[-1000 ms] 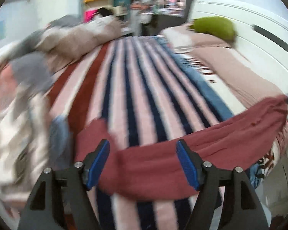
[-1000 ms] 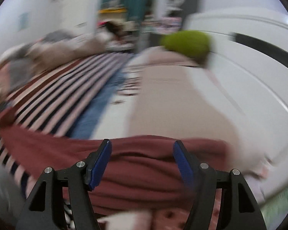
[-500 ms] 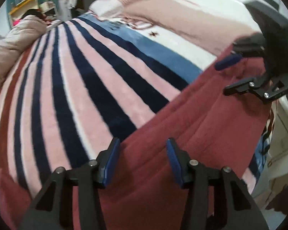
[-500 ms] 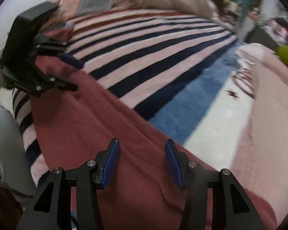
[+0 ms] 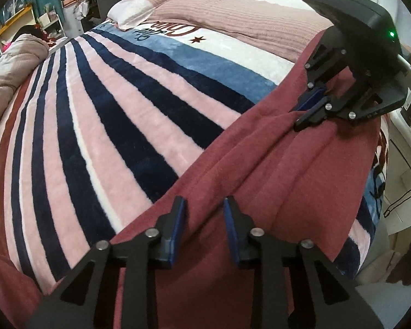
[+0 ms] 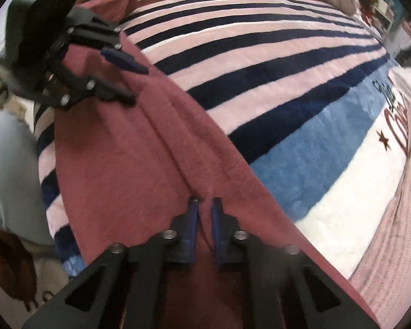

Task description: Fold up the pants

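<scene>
1. A bedroom in a home is shown: most of both views is filled by a bed covered with a striped blanket (image 5: 101, 126) (pink, navy, maroon and blue bands).
2. A pink pillow (image 5: 233, 8) is seen at the bed's far end.
3. Beyond the bed, cluttered shelves (image 5: 49, 22) are visible.
4. A rumpled beige quilt (image 5: 11, 65) lies along the bed's left side.

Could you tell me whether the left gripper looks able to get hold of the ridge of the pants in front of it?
Probably yes: the left gripper is open, straddling the raised fold of the maroon pants, with nothing in between.
</scene>
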Available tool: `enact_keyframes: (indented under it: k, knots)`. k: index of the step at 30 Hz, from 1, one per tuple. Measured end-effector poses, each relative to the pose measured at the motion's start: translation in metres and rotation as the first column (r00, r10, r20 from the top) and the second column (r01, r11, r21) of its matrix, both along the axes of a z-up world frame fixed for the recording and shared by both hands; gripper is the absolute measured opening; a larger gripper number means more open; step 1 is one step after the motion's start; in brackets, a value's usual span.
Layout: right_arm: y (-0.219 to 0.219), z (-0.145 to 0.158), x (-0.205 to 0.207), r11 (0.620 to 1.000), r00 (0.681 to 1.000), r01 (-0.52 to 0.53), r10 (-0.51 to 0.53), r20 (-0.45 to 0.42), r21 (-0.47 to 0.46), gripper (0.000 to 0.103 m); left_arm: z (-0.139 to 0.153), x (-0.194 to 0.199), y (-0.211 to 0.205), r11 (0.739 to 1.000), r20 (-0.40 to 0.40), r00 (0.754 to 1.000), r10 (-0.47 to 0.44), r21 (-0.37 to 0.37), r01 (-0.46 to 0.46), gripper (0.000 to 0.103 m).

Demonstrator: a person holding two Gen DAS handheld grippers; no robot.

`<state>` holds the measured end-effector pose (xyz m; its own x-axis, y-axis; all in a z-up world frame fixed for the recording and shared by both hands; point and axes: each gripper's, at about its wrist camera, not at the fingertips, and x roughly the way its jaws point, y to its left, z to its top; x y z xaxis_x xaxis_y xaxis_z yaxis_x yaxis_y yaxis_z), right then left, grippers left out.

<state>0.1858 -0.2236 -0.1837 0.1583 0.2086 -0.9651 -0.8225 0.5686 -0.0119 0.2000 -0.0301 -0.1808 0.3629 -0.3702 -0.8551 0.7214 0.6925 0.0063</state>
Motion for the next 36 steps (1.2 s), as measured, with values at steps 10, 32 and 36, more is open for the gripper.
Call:
enact_keyframes:
  k: [10,32,36]
  knots:
    - [-0.011,0.02,0.002,0.992,0.98,0.119,-0.122,0.155,0.032,0.0,0.002,0.007,0.002,0.998,0.039,0.997,0.066,0.007,-0.067,0.024]
    - [-0.052,0.062,0.011,0.908,0.874,0.387,-0.416,0.252,0.159,0.04,0.032,0.015,0.029,0.959,0.073,0.961,0.266,-0.124,-0.256,0.047]
    - [-0.107,0.101,-0.017,0.847,0.78,0.484,-0.532,0.331,0.22,0.044,0.045,0.001,0.036,0.943,0.076,0.949,0.306,-0.164,-0.291,0.052]
